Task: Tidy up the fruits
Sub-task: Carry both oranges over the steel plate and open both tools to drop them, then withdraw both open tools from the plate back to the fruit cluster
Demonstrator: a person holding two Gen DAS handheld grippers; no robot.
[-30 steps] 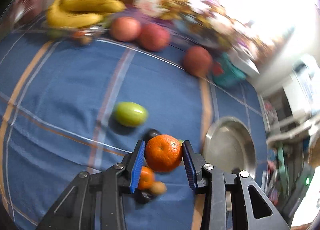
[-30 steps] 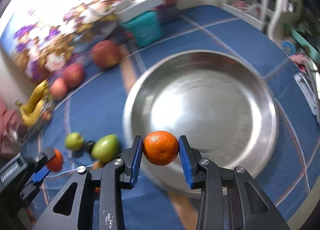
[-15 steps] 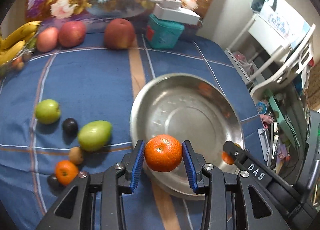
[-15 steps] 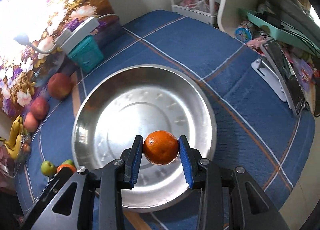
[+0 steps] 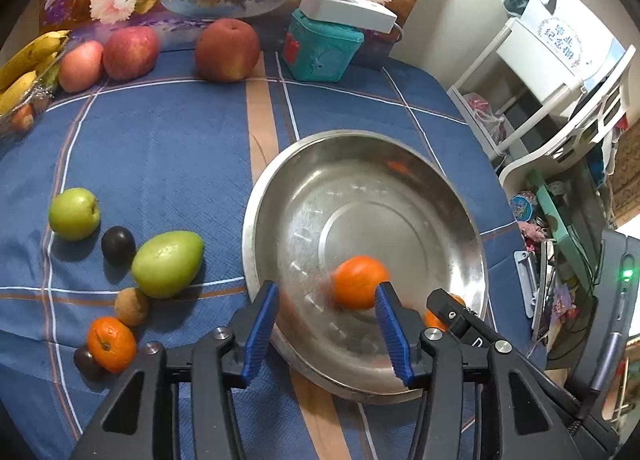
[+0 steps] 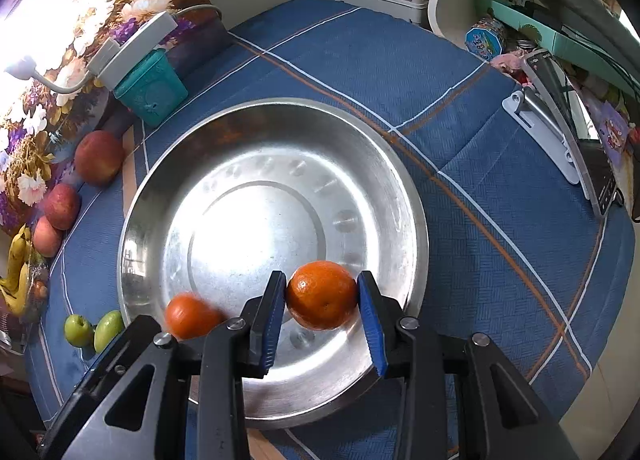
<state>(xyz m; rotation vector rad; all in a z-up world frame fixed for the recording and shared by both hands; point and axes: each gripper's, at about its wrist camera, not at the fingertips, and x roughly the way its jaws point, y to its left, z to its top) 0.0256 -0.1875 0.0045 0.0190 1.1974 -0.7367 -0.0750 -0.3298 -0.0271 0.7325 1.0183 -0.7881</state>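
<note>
Blue plaid tablecloth (image 5: 168,148) covers the tabletop; steel basin (image 6: 392,164) sits toward its right side. Left gripper (image 5: 326,324) over basin's near rim: jaws have just been opening, pads clear of the blurred orange (image 5: 357,281), which is free inside the basin by the near wall. Right gripper (image 6: 322,314) clamps a second orange (image 6: 322,294) between both pads, above basin's near-right wall. Three apples (image 5: 226,50) along the far edge, bananas (image 5: 28,60) at far-left corner, green fruits (image 5: 167,264) and a third orange (image 5: 111,343) left of the basin
</note>
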